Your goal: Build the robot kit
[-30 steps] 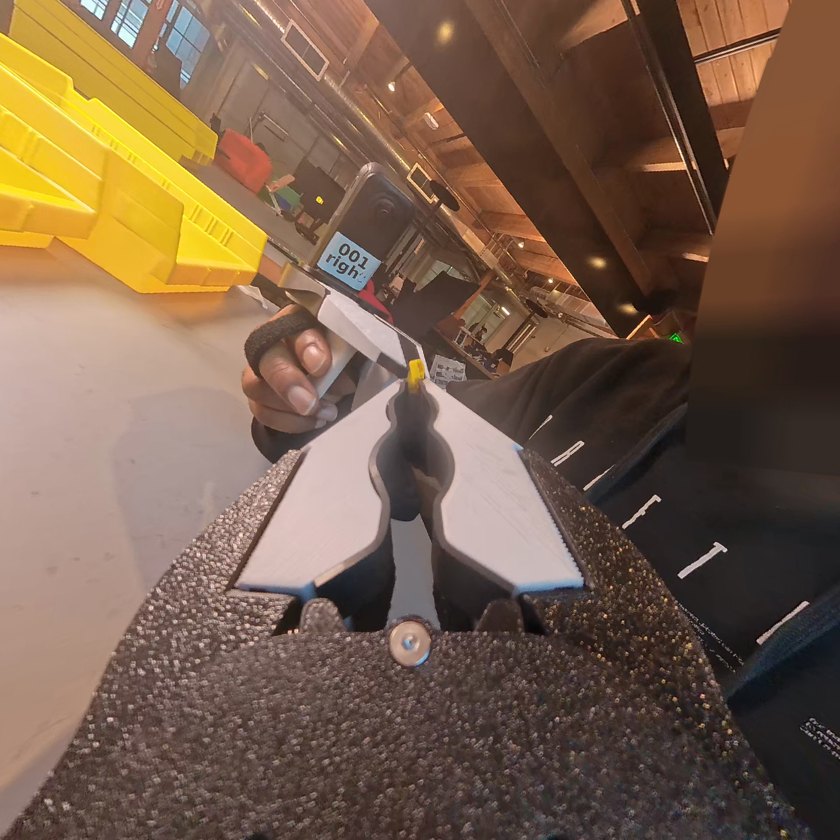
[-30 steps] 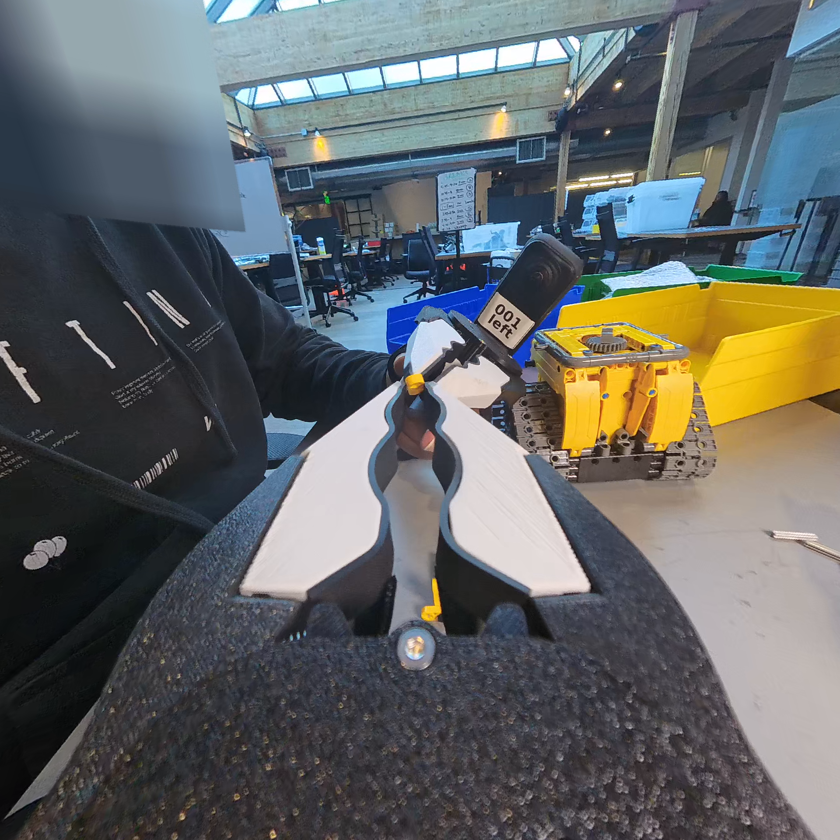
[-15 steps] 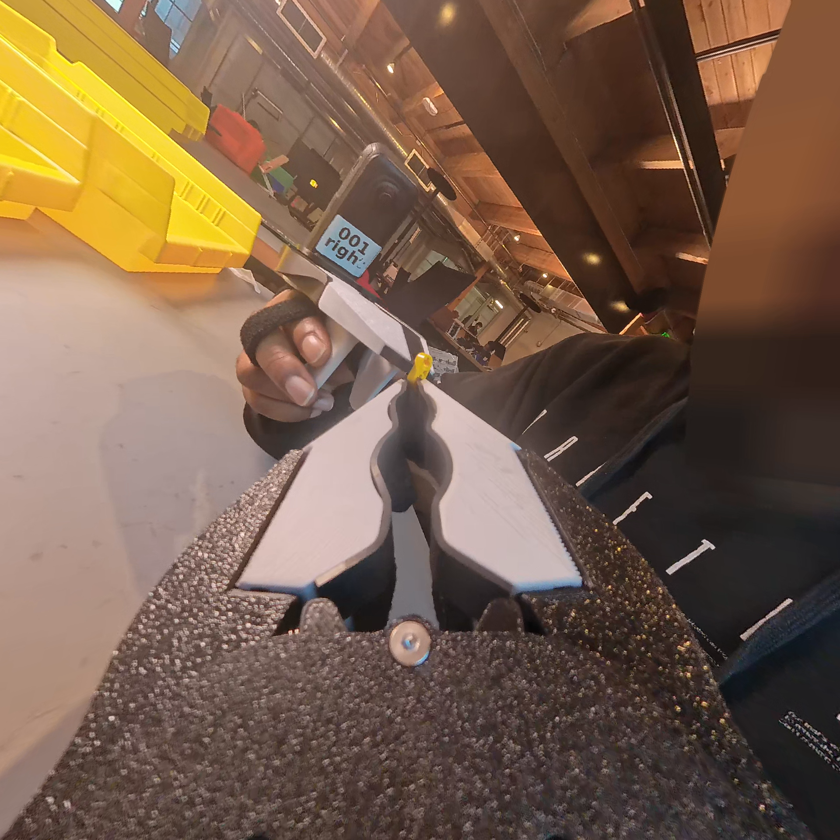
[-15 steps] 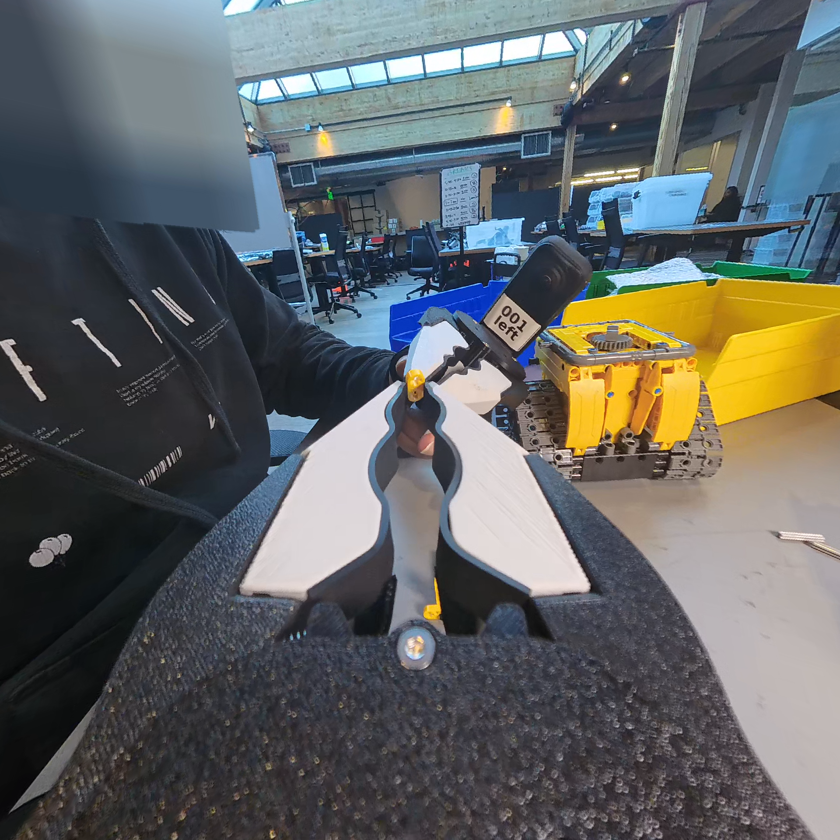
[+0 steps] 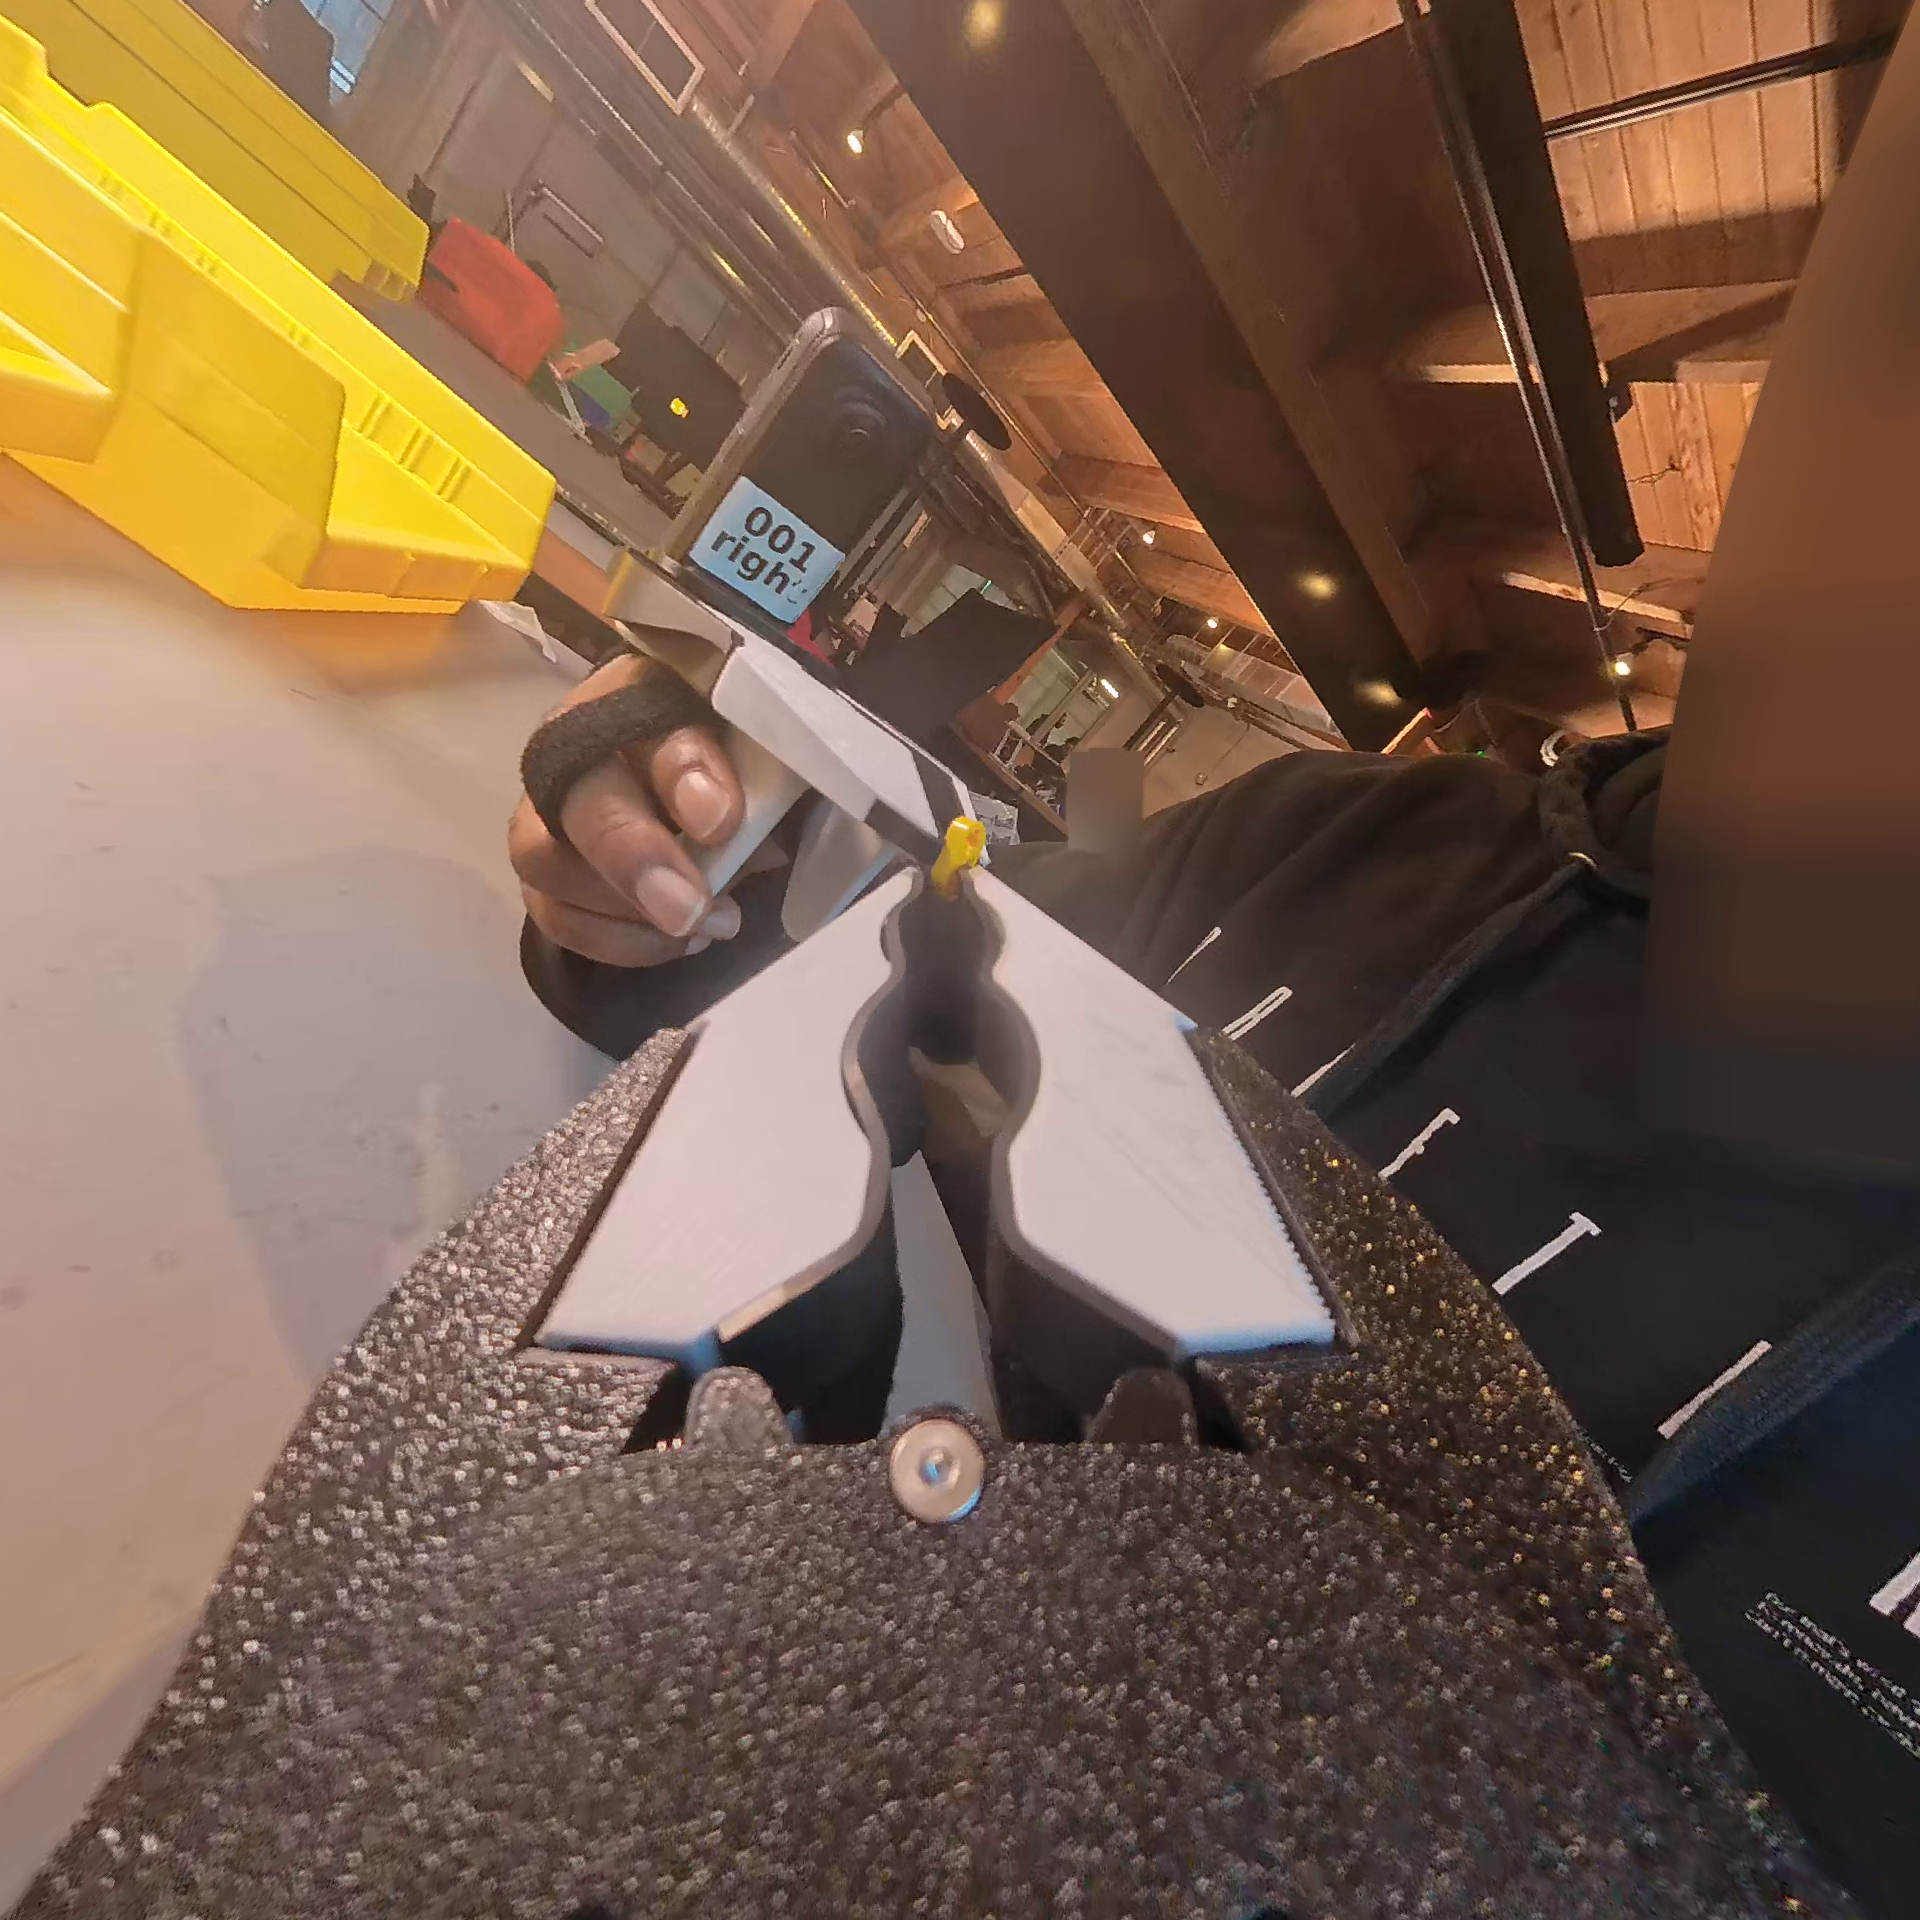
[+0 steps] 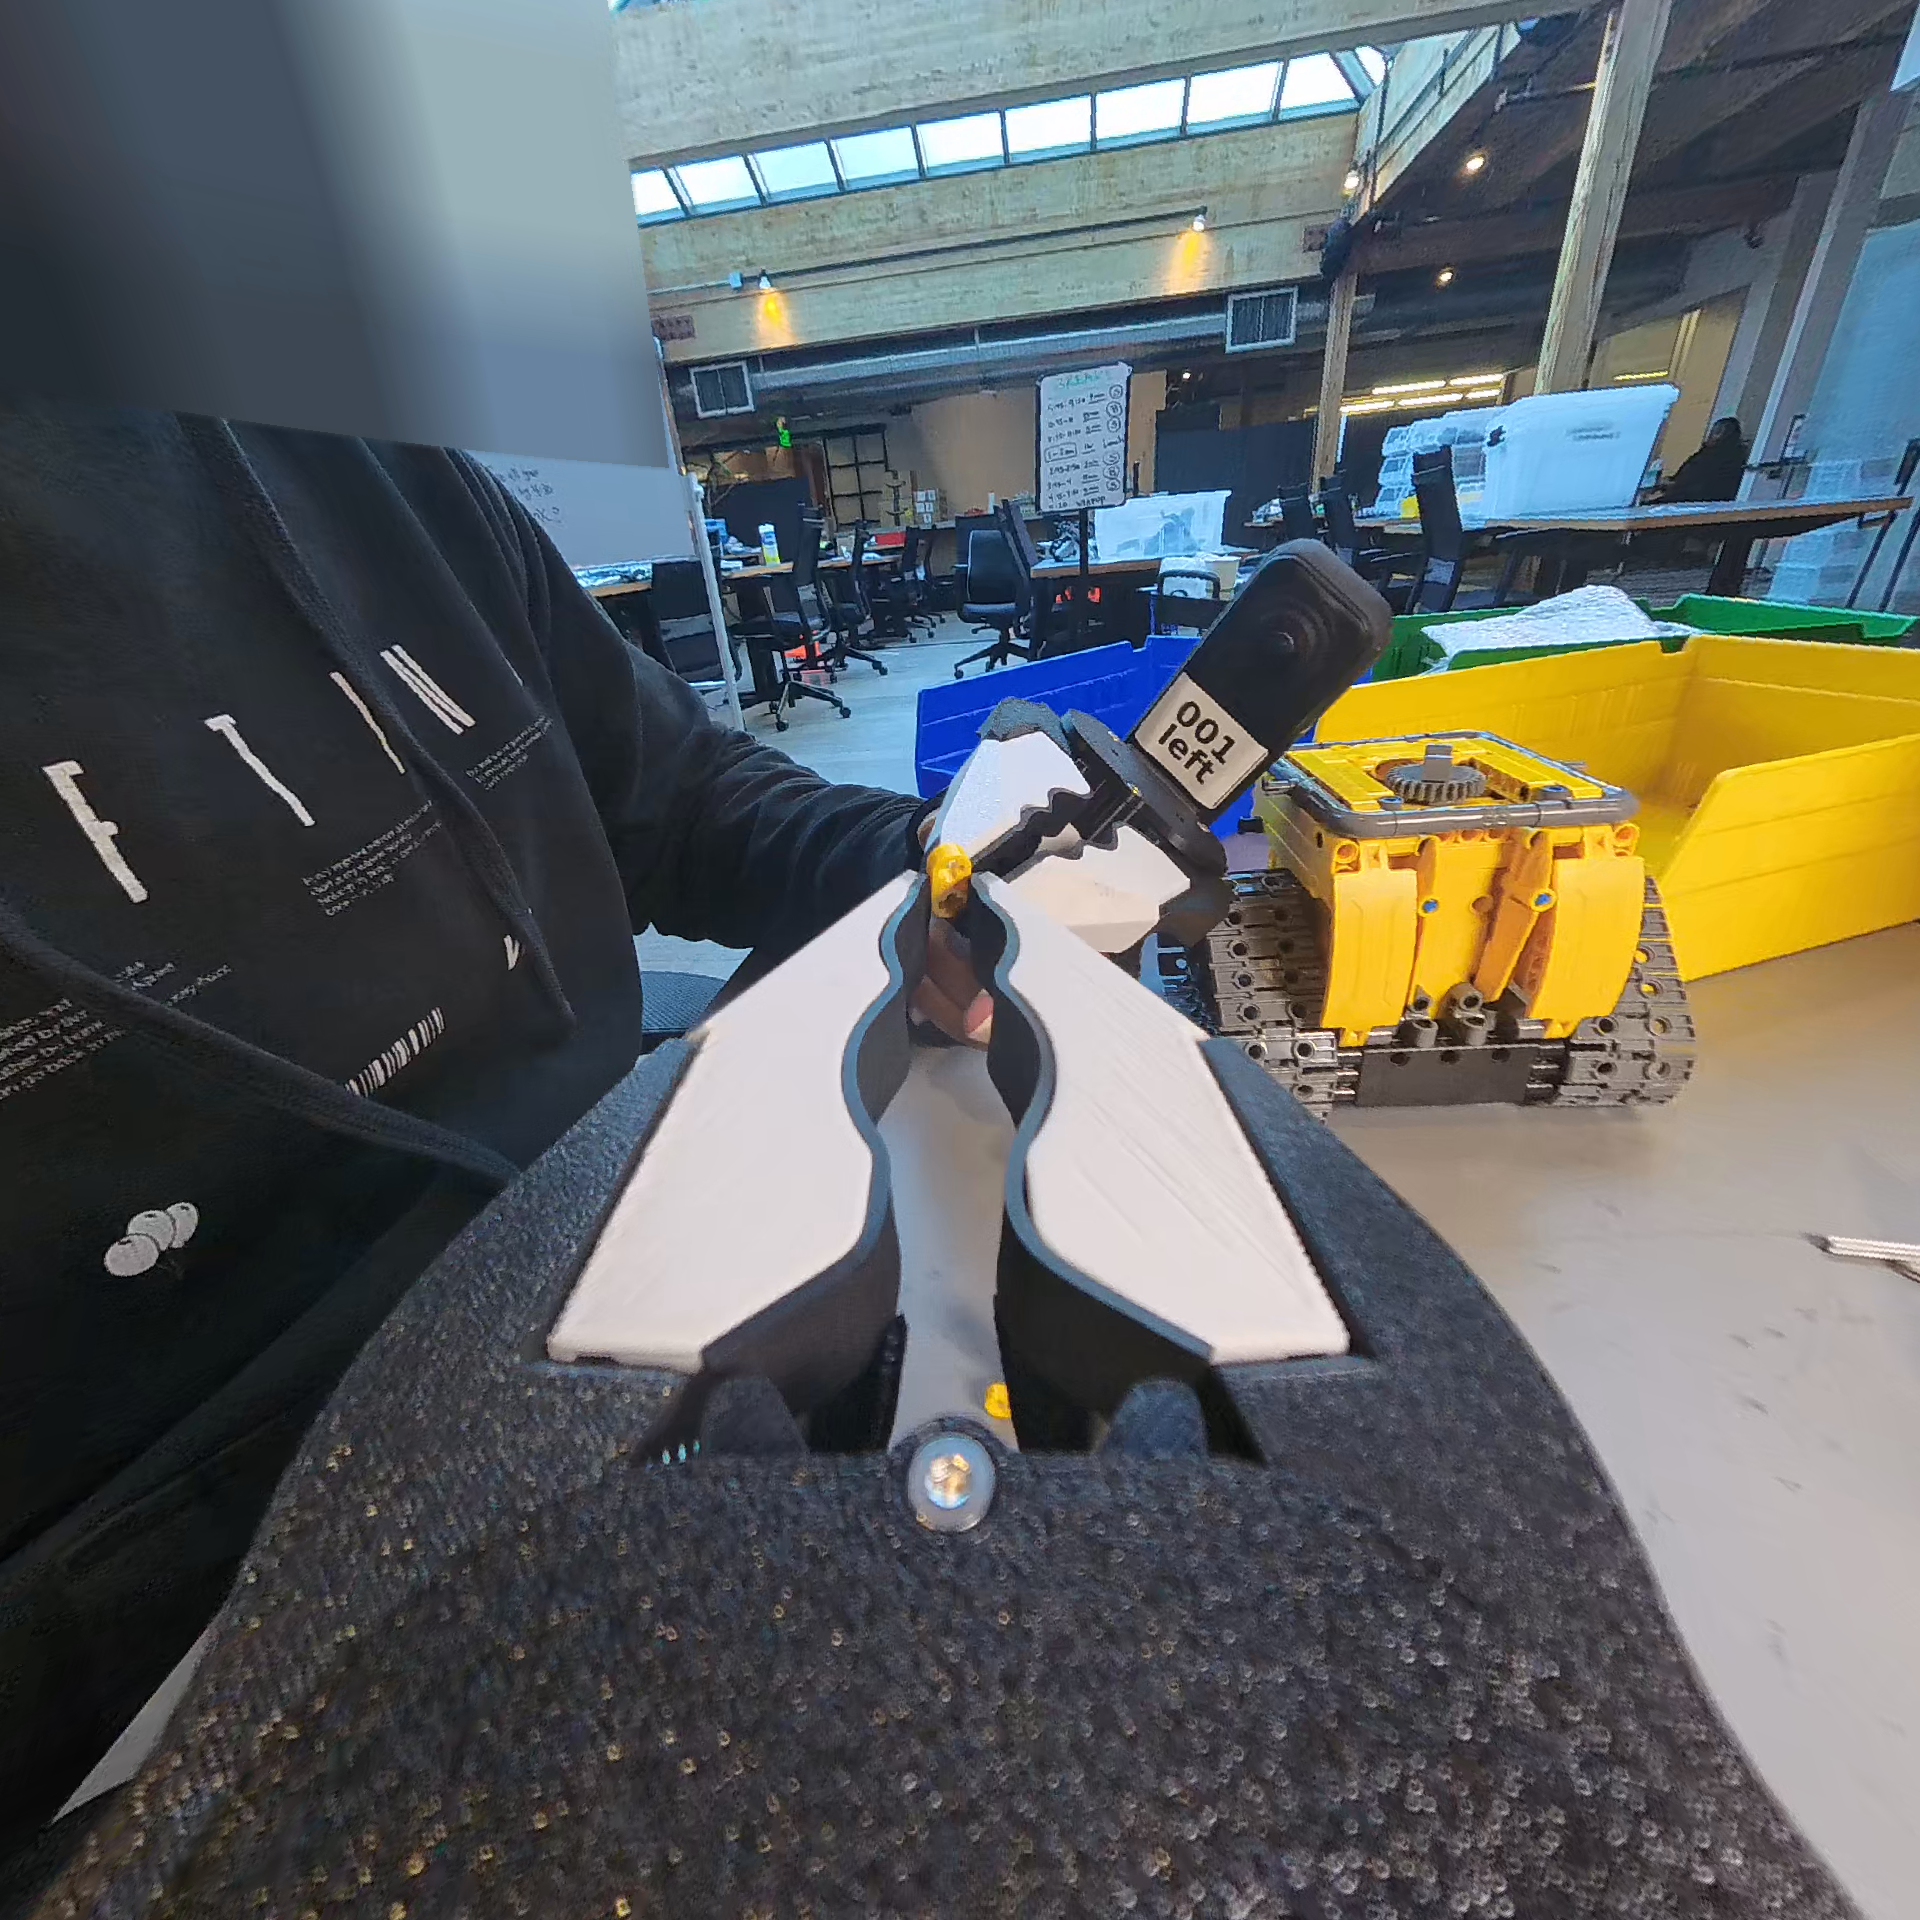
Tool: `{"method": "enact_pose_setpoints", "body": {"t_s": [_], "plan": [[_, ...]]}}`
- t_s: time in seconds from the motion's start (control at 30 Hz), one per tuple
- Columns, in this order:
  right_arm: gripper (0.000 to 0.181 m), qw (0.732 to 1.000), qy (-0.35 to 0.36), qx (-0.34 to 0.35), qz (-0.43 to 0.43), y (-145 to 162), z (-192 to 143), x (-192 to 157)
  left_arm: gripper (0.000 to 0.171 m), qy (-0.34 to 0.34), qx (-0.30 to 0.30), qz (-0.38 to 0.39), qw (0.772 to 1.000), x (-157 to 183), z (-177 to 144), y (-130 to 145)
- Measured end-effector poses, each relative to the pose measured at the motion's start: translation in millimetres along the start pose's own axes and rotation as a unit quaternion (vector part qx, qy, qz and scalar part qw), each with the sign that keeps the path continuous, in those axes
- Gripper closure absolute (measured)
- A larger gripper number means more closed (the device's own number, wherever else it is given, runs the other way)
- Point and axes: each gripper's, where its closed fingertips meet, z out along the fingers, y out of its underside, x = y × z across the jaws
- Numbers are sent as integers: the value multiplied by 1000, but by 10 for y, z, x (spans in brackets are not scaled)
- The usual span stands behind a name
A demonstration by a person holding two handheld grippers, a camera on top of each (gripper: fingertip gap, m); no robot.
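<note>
Grey surface (image 6: 1662,1299), open workshop hall behind. Left tongs (image 5: 951,883) and right tongs (image 6: 948,896) tip to tip above surface, both pressed together on one small yellow piece (image 5: 954,854). Beyond right tongs: yellow tracked brick vehicle (image 6: 1455,914); farther, yellow bin (image 6: 1766,758).

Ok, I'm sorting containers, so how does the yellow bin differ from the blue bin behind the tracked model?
The yellow bin stands right of the tracked model and looks large; the blue bin sits farther back on the left and looks smaller. The yellow bin shows its open inside; the blue bin, partly hidden, shows mostly its outer wall. Both are open-topped plastic bins.
</note>
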Motion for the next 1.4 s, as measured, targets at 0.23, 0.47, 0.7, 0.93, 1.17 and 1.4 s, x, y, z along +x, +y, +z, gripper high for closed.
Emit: {"method": "enact_pose_setpoints", "body": {"t_s": [0.23, 0.47, 0.7, 0.93, 1.17, 1.4], "plan": [[171, 999, 42, 6, -30, -41, -18, 80, 170, 5, 32, -14, 999, -6, -52, -103], [158, 976, 116, -9, -182, -146, 21, 71, 170, 24, 55, -25, 998, 51, -78, -176], [174, 941, 157, -55, -295, -136, 94, 37, 170, 47, 48, -28, 997, 142, -45, -155], [164, 932, 168, -61, -315, -138, 83, 58, 170, 53, 62, -38, 996, 168, -46, -206], [163, 918, 185, -43, -348, -275, 77, 16, 170, 82, 78, -59, 992, 282, -2, -244], [163, 896, 182, -52, -401, -320, 133, -103, 170, 106, 73, -78, 989, 354, 51, -208]]}}
